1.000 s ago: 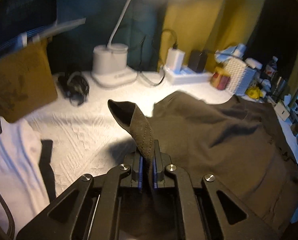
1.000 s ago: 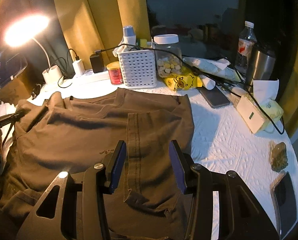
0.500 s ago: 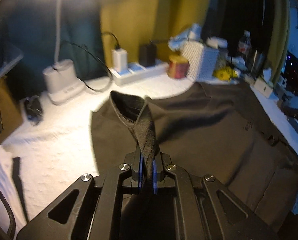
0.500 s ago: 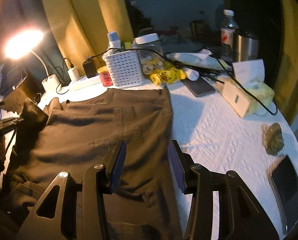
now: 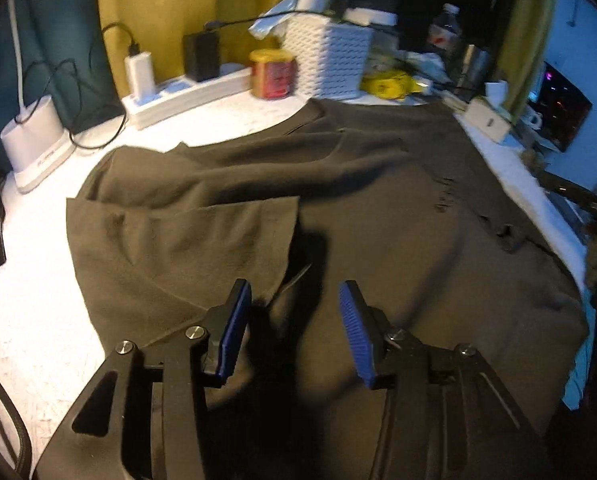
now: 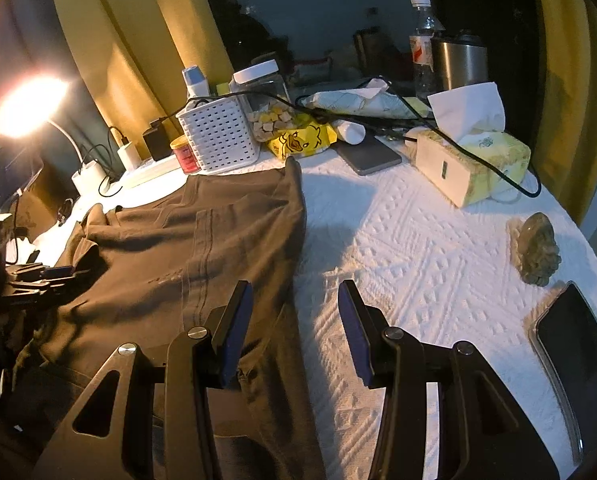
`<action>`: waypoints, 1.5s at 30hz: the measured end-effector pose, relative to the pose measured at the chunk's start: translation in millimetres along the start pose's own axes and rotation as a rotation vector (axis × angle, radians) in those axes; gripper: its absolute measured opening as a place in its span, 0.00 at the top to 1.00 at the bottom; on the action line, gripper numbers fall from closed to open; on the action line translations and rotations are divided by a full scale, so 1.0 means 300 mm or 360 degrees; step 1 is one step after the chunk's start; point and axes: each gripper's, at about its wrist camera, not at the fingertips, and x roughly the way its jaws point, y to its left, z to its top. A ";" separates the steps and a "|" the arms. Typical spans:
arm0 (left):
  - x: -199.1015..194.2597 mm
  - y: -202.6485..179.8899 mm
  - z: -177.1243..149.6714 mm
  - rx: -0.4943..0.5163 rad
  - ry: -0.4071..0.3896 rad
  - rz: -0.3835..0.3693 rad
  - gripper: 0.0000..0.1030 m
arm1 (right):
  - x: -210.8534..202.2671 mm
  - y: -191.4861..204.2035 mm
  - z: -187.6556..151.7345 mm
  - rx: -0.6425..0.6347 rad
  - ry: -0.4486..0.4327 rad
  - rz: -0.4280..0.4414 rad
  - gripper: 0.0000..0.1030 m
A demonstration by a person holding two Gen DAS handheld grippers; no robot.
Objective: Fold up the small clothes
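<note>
A dark brown shirt [image 5: 378,216] lies spread on the white textured table cover; it also shows in the right wrist view [image 6: 178,248]. Its left sleeve [image 5: 170,248] is folded over onto the body. My left gripper [image 5: 294,320] is open and empty, just above the shirt next to the folded sleeve. My right gripper [image 6: 294,320] is open and empty, over the shirt's right edge where it meets the white cover [image 6: 418,248]. The left gripper shows at the far left of the right wrist view [image 6: 38,276].
At the back stand a white basket [image 6: 218,136], a red can [image 5: 274,74], a power strip [image 5: 186,94], a lamp base [image 5: 34,144] and a jar [image 6: 266,100]. A tissue box [image 6: 474,160], a stone figure [image 6: 536,248] and phones [image 6: 574,352] lie on the right.
My left gripper carried the sleeve rightward over the shirt, then opened and let it go; the sleeve now lies folded flat. My right gripper has shifted right toward the shirt's edge, still open.
</note>
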 end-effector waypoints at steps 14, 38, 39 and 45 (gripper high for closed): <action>-0.184 0.270 -0.177 -0.0320 -0.0017 0.0279 0.55 | 0.024 0.095 0.007 -0.0075 0.0022 0.0045 0.54; -0.169 0.000 -0.184 0.0112 -0.0006 -0.0072 0.96 | 0.000 0.132 0.003 -0.0101 0.0025 0.0032 0.54; -0.150 -0.016 -0.190 0.0137 0.0061 -0.0108 0.95 | 0.001 0.131 0.001 -0.0099 0.0024 0.0035 0.54; -0.118 -0.033 -0.167 0.0176 0.0148 -0.0033 0.88 | 0.010 0.109 -0.017 -0.0080 0.0039 0.0034 0.54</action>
